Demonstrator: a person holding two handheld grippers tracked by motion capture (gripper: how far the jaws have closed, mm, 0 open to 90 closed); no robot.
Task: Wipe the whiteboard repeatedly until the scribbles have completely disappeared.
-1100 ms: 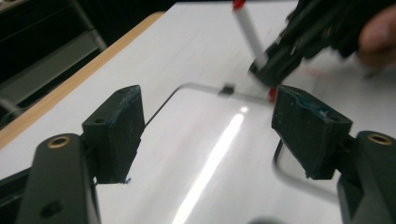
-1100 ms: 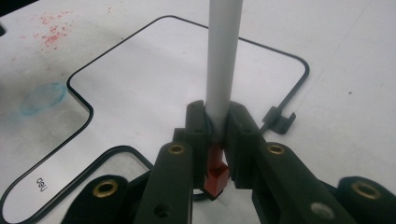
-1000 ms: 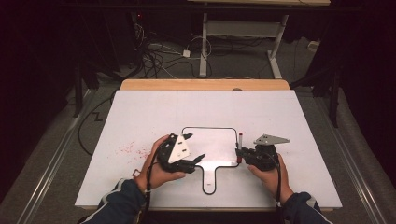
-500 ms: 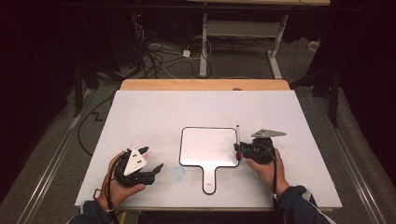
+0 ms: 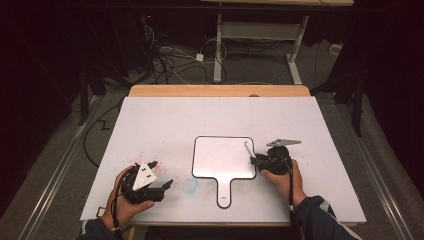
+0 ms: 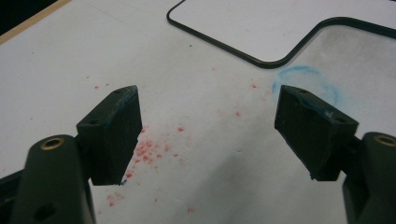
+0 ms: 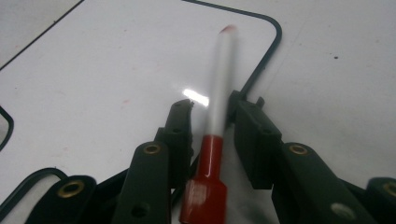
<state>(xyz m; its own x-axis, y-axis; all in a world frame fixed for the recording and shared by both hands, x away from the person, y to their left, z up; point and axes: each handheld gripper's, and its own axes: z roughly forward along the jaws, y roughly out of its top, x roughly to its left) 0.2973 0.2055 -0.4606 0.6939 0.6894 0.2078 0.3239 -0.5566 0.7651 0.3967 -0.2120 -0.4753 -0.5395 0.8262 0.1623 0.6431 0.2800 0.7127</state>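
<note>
Whiteboard (image 5: 223, 158) lies between left gripper (image 5: 161, 187) and marker-holding right gripper (image 5: 254, 160).

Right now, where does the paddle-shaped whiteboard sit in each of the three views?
High view: whiteboard at table centre, handle toward the person.
Left gripper view: its black-rimmed corner at top, beyond the open jaws.
Right gripper view: its surface lies under the marker.
Shared landmark: the black rim.

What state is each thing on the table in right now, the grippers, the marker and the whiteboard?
Left gripper: open, empty, above red specks.
Right gripper: shut on the marker.
Marker: held, tip over the whiteboard.
Whiteboard: flat on the table, no writing visible.
Table: stained with red specks and a blue smudge.
</note>
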